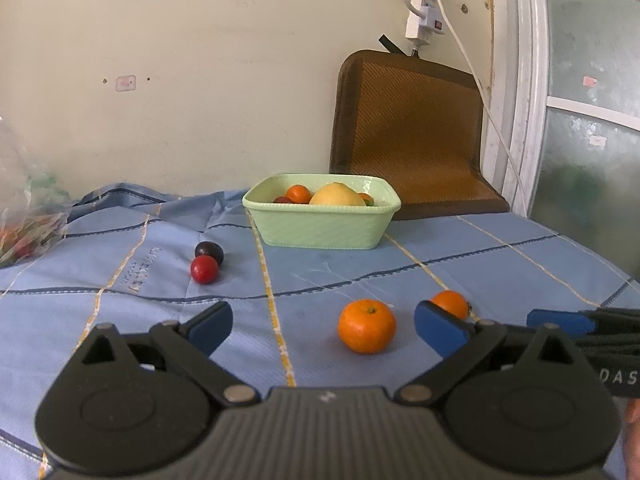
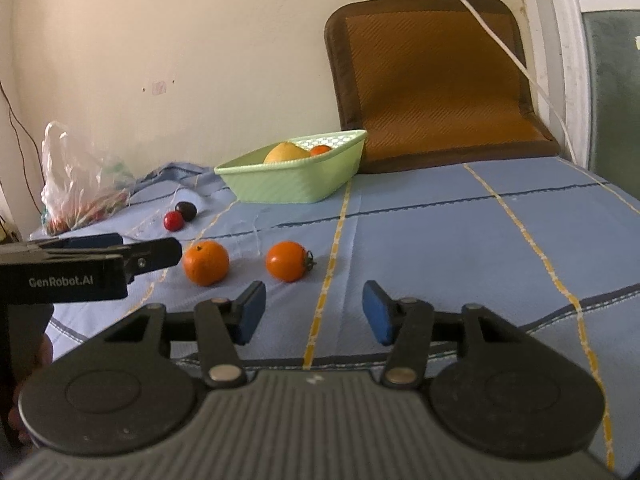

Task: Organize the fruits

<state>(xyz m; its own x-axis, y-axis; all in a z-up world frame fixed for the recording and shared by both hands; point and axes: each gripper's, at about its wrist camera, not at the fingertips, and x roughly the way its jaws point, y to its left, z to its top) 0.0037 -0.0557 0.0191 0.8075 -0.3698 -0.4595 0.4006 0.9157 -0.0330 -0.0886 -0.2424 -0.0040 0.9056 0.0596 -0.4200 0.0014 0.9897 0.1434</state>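
An orange mandarin (image 1: 367, 326) lies on the blue checked cloth (image 1: 140, 320), just ahead of my left gripper (image 1: 324, 328). That gripper is open and its pads do not touch the fruit. An orange tomato with a dark stem (image 1: 450, 303) sits partly behind its right finger. My right gripper (image 2: 314, 316) is open with nothing between its pads; the mandarin (image 2: 206, 262) and orange tomato (image 2: 287, 266) lie ahead to its left. A red tomato (image 1: 205, 269) touches a dark plum (image 1: 209, 252). The green basket (image 1: 320, 228) at the back holds a yellow fruit (image 1: 338, 195) and small orange ones.
A clear plastic bag (image 2: 80, 184) with colourful contents lies at the far left by the wall. A brown cushion (image 2: 436, 80) leans on the wall behind the basket. A white cable (image 1: 480, 92) hangs from a power strip beside the window frame.
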